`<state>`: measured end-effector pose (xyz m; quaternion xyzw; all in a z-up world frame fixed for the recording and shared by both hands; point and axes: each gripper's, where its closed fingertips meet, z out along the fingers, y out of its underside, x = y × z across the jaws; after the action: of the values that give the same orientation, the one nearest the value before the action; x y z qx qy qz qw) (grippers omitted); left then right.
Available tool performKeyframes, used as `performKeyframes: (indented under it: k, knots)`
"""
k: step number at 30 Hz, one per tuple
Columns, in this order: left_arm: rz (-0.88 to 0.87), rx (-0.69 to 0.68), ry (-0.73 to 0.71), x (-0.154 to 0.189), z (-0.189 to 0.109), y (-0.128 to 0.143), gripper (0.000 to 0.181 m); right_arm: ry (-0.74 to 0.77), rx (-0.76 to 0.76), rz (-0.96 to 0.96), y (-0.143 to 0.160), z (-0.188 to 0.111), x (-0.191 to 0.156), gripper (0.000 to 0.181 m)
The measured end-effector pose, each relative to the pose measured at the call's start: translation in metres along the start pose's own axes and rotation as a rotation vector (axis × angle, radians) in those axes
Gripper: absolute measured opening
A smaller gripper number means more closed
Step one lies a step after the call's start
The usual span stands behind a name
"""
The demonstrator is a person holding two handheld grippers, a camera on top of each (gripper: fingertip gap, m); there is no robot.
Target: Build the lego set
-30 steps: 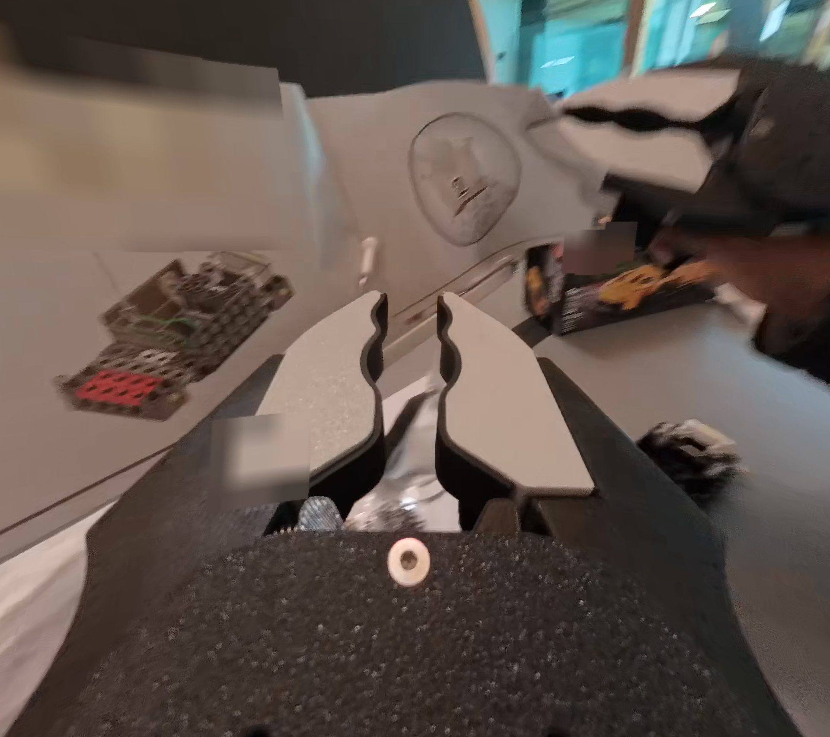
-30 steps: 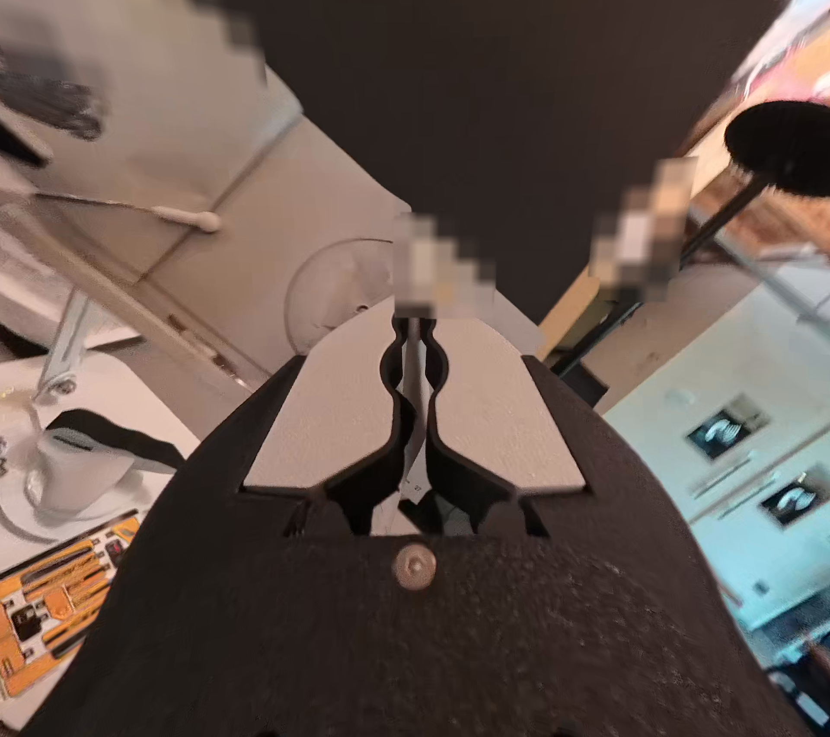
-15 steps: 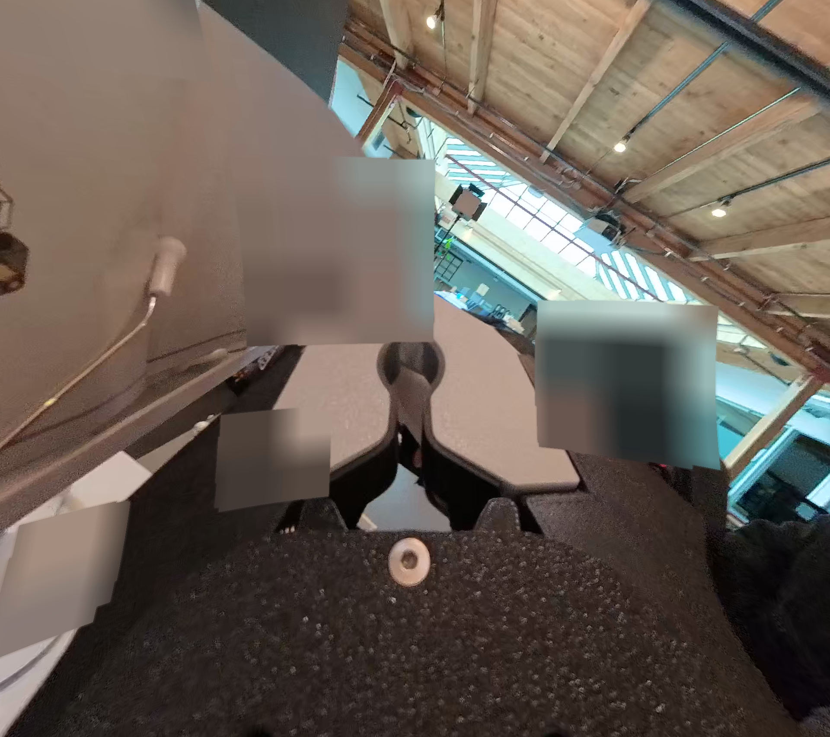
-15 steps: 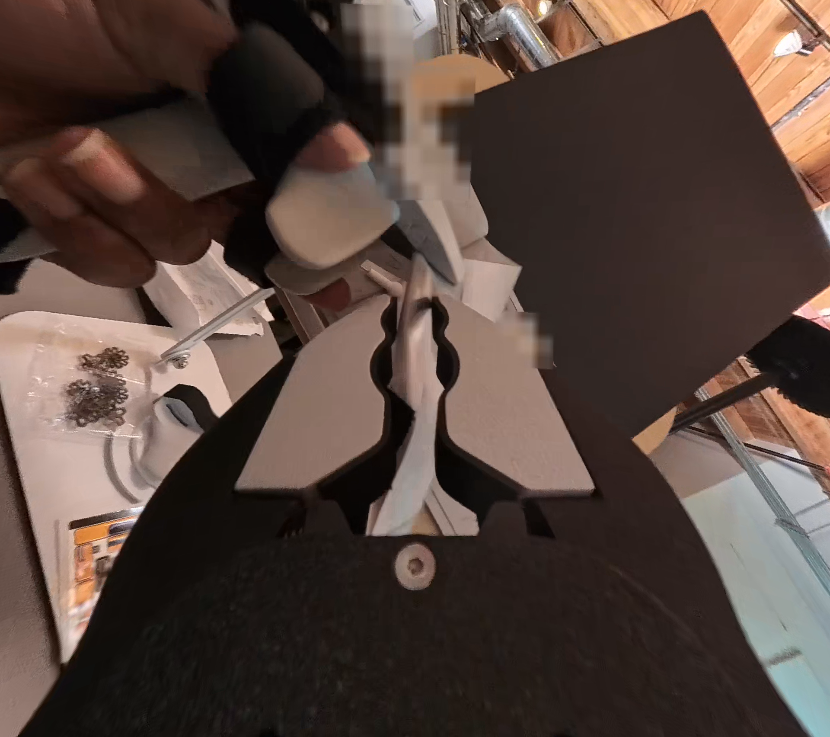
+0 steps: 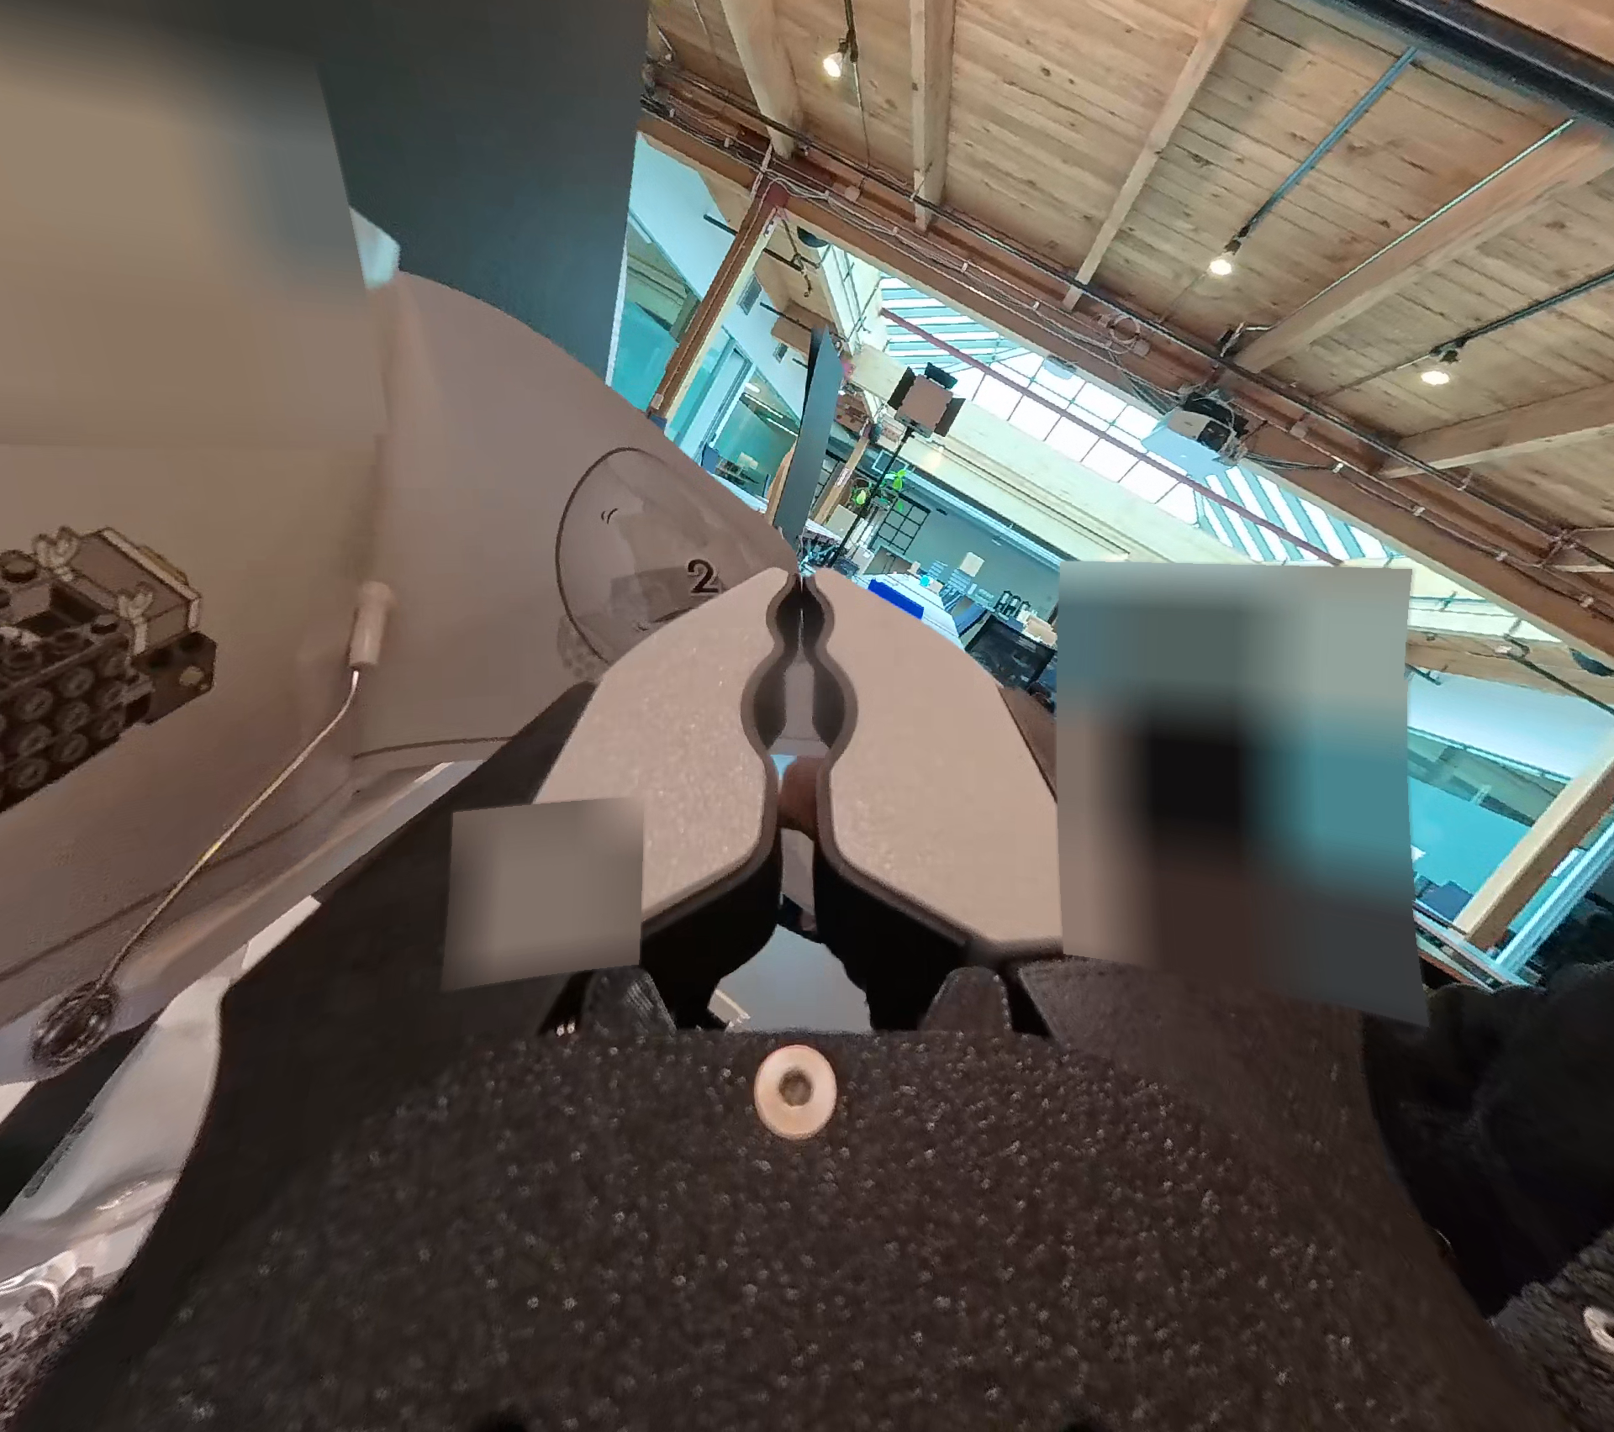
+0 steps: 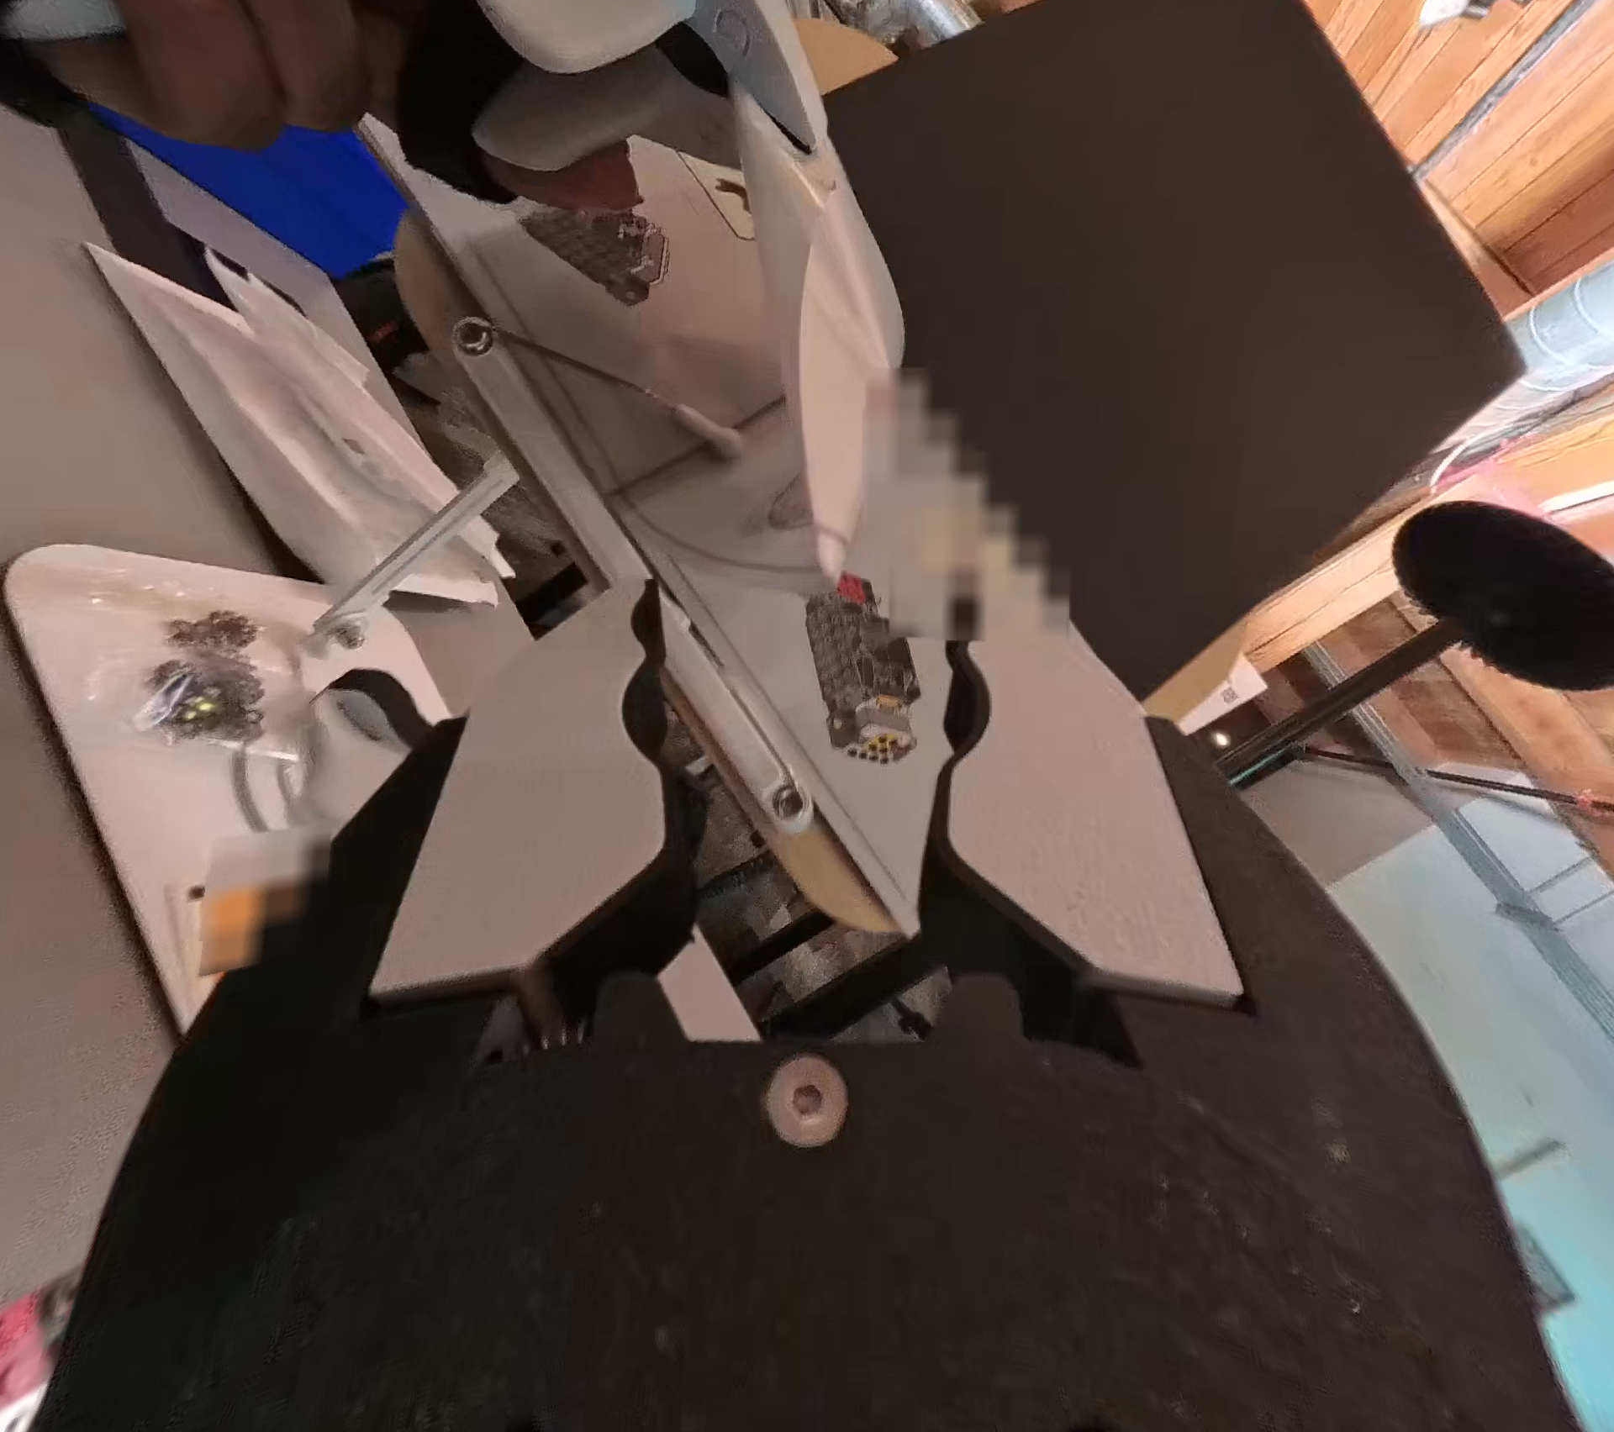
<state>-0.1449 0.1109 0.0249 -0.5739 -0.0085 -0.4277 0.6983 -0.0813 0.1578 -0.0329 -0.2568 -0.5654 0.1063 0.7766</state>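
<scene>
White instruction booklet page [image 6: 838,377] is pinched in my left gripper [image 5: 799,587]; my right gripper [image 6: 799,657] gapes wide. I'm page-turning; next, flatten it.

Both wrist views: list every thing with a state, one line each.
Left gripper: shut on a page edge.
Right gripper: open, empty.
Instruction booklet: open on its stand, one page lifted.
Parts bag: lying on the white tray.
</scene>
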Motion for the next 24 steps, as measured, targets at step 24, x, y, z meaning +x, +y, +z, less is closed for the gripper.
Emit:
performKeyframes:
  k: [24]
  knots:
    - [1.031,-0.425,-0.828,-0.114,-0.020,0.022,0.003,-0.154,0.044,0.460,-0.062,0.039,-0.002,0.007]
